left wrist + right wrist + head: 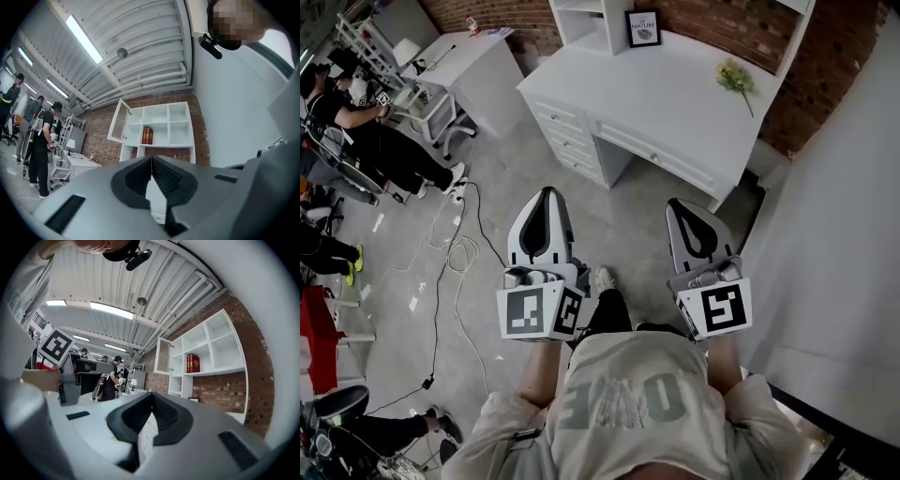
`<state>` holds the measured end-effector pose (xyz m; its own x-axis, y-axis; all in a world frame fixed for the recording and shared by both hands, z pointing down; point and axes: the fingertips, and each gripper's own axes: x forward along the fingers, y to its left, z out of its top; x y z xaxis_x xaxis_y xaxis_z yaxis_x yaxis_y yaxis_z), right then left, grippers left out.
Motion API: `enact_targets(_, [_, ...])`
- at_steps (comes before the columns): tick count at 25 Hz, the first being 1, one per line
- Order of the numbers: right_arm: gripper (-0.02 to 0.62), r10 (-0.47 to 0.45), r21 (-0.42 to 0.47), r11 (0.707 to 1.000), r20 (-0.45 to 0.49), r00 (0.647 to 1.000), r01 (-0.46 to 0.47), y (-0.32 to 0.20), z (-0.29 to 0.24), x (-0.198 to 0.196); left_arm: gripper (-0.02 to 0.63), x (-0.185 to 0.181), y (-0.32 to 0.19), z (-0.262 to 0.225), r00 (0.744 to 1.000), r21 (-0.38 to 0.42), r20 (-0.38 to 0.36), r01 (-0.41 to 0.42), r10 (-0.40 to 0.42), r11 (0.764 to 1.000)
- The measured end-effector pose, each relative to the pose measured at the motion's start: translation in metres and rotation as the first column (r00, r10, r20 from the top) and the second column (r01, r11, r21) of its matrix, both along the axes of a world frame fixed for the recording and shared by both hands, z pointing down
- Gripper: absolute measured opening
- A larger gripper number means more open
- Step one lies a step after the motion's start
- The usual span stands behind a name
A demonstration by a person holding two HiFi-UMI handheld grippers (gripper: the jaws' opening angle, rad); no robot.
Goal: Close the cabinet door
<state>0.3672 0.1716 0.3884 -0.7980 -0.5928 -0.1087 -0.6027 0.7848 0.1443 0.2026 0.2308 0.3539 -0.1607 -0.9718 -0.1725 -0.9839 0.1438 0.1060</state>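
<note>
A white shelf unit hangs on the brick wall above a white desk. Its glass cabinet door at the upper left stands swung open, and it shows again in the right gripper view as the same door. Red books stand in a middle compartment. My left gripper and right gripper are held side by side over the floor, short of the desk and well away from the door. Both point at the shelves with jaws shut and nothing between them.
On the desk are a framed picture and yellow flowers. A second white desk stands at the back left. Cables trail over the floor. People work at the left. A white wall rises on the right.
</note>
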Motion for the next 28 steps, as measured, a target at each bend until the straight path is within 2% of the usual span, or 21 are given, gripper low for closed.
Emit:
enact_targets(5, [0.015,-0.001,0.002,1.000,0.015,1.000,0.001,-0.035,0.019,-0.029,0.015,-0.035,-0.029,0.016,0.999,0.018,0.030,0.018,-0.019,1.000])
enact_targets(9, [0.015,-0.041,0.038,0.998,-0.001,0.999,0.041,-0.064,0.024,-0.081,0.015,-0.086,-0.061,0.028,0.999,0.028,0.018,0.031,-0.031,0.999])
enact_targets(13, [0.015,-0.044,0.090,0.995,-0.005,0.999,0.044,-0.118,0.013,-0.160,0.015,-0.163,-0.111,0.025,0.998,0.051,0.010,0.064,-0.064,0.997])
enact_targets(17, [0.015,-0.084,0.061,0.995,0.022,0.996,0.083,-0.182,-0.013,-0.258,0.015,-0.250,-0.172,0.004,0.998,0.044,0.011,0.069,-0.069,0.997])
enact_targets(22, [0.015,-0.031,0.081,0.996,0.062,0.998,0.026,-0.269,-0.065,-0.345,0.015,-0.341,-0.262,-0.043,0.999,0.112,0.041,0.023,-0.028,0.993])
enact_targets(28, [0.015,0.099,0.048,0.993,0.120,0.988,-0.105,-0.363,-0.095,-0.406,0.015,-0.403,-0.349,-0.075,0.993,0.152,0.102,-0.081,0.066,0.985])
